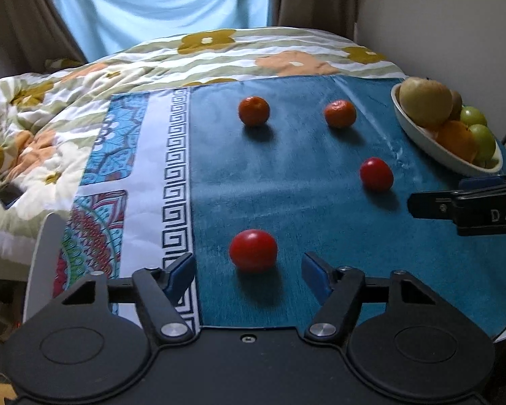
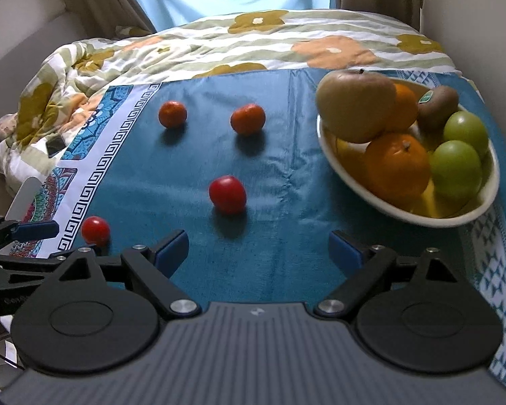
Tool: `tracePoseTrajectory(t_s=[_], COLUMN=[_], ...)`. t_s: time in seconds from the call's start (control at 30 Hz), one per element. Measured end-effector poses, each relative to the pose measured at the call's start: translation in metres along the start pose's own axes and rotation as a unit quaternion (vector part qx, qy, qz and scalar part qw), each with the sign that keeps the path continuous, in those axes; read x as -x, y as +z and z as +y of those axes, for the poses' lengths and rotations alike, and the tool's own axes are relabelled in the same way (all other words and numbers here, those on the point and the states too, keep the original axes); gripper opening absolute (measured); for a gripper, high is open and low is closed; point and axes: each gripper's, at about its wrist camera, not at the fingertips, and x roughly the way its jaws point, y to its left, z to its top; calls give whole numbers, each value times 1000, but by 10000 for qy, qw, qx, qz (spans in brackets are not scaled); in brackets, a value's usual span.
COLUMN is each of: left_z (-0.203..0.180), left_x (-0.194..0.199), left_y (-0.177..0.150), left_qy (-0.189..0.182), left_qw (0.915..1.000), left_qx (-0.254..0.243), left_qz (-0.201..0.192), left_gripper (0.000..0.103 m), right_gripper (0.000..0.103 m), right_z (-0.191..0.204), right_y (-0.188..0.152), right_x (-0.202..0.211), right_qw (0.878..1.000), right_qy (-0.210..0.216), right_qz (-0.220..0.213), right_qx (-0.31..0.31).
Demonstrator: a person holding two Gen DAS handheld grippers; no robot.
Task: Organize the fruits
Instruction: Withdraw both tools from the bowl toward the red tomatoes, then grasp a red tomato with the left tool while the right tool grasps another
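Two small oranges [image 1: 254,110] [image 1: 340,113] and two red tomatoes [image 1: 253,250] [image 1: 376,174] lie loose on the blue cloth [image 1: 303,185]. A white bowl [image 2: 354,182] at the right holds an apple [image 2: 356,105], oranges, green fruits [image 2: 455,165] and a kiwi [image 2: 437,104]. My left gripper [image 1: 249,275] is open and empty, its fingers either side of the near tomato. My right gripper [image 2: 258,249] is open and empty, just short of the other tomato [image 2: 227,194]; its side shows in the left wrist view [image 1: 421,202].
The cloth covers a small round table [image 1: 47,236] beside a bed with a flowered quilt [image 1: 84,101]. A dark phone [image 1: 8,194] lies on the quilt at the left. Curtains and a window are behind.
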Motion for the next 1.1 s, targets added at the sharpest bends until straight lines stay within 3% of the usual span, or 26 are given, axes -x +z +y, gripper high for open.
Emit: tracePoseTrajectory(t_s=[0.23, 0.3, 0.37, 0.6, 1.1], left_z=[-3, -3, -2, -1, 10], left_x=[-18, -21, -21, -19, -11], left_y=[5, 6, 8, 6, -1], left_qy=[-109, -145, -124, -127, -29], left_qw=[9997, 9996, 9997, 9997, 9997], left_qx=[-180, -163, -170, -140, 102], left_qz=[157, 154, 147, 175, 197], left_gripper=[55, 43, 38, 37, 37], right_gripper=[98, 96, 93, 79, 62], right_z=[8, 9, 10, 15, 27], right_y=[2, 3, 4, 11, 25], right_x=[-16, -20, -24, -36, -52], right_qw=[9999, 9999, 9998, 9996, 9994], right_qy=[2, -3, -13, 22, -1], right_qz=[119, 161, 193, 287, 135], right_qx=[-32, -20, 1, 54, 312])
